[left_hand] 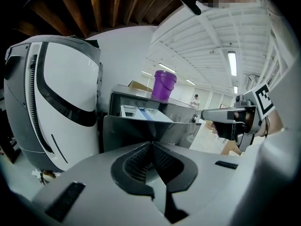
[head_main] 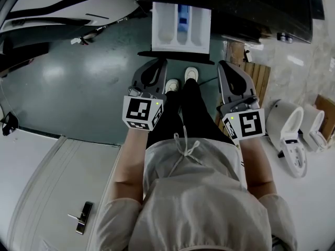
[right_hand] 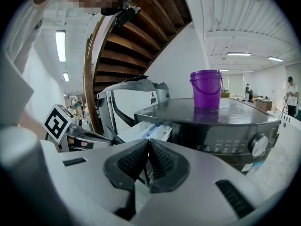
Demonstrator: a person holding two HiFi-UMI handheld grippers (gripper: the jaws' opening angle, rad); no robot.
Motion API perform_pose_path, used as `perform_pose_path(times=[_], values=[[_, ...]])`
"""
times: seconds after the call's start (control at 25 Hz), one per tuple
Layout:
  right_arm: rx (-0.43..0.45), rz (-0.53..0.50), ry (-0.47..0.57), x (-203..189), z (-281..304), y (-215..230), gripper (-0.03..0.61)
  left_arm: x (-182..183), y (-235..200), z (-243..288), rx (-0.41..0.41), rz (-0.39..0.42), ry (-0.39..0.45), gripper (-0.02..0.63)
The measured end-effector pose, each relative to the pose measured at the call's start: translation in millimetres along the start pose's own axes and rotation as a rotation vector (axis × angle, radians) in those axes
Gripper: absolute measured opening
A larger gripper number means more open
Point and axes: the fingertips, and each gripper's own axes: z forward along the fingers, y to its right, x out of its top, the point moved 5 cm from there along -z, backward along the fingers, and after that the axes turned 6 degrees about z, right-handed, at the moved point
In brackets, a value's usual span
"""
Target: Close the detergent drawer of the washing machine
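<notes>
While the white plastic detergent drawer [head_main: 180, 27] juts from the top left corner of the glossy dark washing machine [right_hand: 211, 121], blue insert [head_main: 182, 15] showing, my left gripper [head_main: 160, 63] and right gripper [head_main: 224, 65] hang short of it; ribbed black jaws pinched together, empty.

white detergent drawer [head_main: 181, 27], pulled out; blue insert, dark washing machine [right_hand: 221, 121]
</notes>
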Motion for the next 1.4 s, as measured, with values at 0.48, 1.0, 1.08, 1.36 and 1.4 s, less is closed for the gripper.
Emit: perform_pose_path(times=[0.48, 1.0, 1.08, 1.36, 1.4], values=[[-0.012, 0.0, 0.022, 20.1, 17.3, 15.4, 0.006, 21.9, -17.8, 30.9, 0.043, 0.033, -0.006, 0.018], [-0.019, -0.002, 0.029, 47.2, 58.8, 43.4, 0.007, 48.9, -43.2, 72.0, 0.056, 0.026, 0.009, 0.018], [-0.019, -0.002, 0.03, 50.9, 64.0, 47.0, 0.006, 53.2, -46.5, 77.7, 0.06, 0.022, 0.009, 0.018], [-0.028, 0.007, 0.025, 59.1, 76.4, 61.1, 0.006, 63.6, -55.4, 93.2, 0.069, 0.006, 0.019, 0.018], [-0.026, 0.007, 0.024, 59.8, 77.9, 61.9, 0.006, 64.7, -56.7, 95.3, 0.071, 0.005, 0.02, 0.018]])
